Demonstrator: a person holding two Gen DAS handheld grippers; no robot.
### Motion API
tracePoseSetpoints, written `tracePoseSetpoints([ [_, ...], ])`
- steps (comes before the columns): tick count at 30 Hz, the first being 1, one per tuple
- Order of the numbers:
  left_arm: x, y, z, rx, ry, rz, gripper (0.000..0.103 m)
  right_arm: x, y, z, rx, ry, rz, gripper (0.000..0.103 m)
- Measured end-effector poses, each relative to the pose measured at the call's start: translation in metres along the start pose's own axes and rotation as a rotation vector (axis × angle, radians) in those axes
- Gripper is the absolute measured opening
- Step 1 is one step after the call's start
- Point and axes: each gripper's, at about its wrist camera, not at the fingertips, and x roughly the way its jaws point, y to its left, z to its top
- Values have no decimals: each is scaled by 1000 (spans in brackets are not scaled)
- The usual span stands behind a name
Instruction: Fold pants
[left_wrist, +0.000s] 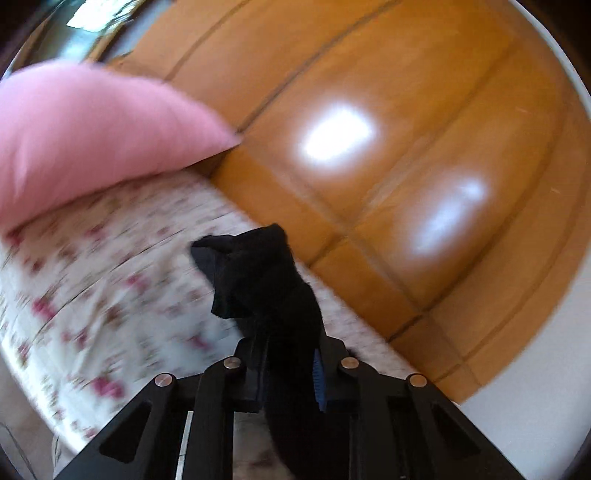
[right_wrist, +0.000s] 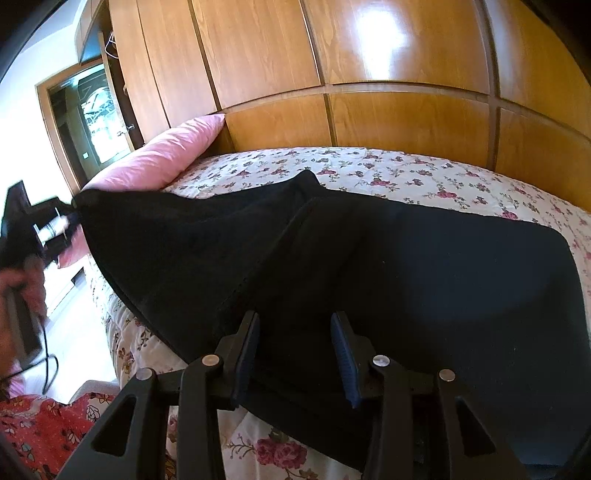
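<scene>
Black pants (right_wrist: 369, 258) are lying spread across a bed (right_wrist: 406, 170) covered in a rose-print quilt, while a person is working them with a pair of hand-held tongs. The left gripper (left_wrist: 291, 373) is clamping narrow on a bunched corner of the cloth, which is sticking out past its tips; in the right wrist view that same corner is being held up off the quilt at the far left, so the fabric is stretching in a slanted sheet from there toward the near edge of the bed. The right gripper (right_wrist: 295, 354) is hanging partly open at the near edge, its blue-padded fingers (right_wrist: 345, 360) straddling the pants' near hem without visibly pinching it. A pink pillow (right_wrist: 162, 158) is resting at the far left of the bed against a glossy wooden wardrobe (right_wrist: 406, 74) that is running along the far side. A hand (right_wrist: 14, 295), blurred, is showing at the left edge of the right wrist view.
</scene>
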Motion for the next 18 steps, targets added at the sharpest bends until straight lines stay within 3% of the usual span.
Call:
tracePoseSetpoints([
  [6,4,-90,14,197,-16,-253,18,2,-2,2,14,8,4,42],
  [10,16,-144,10,289,33,-399,18,-4,-11,5,76,-1,39,41],
  [13,26,-173,0,339,73,-462,18,-18,-29,7,191,-29,84,44],
  [18,46,-217,-29,431,160,-531,18,-51,-68,3,297,-74,22,44],
])
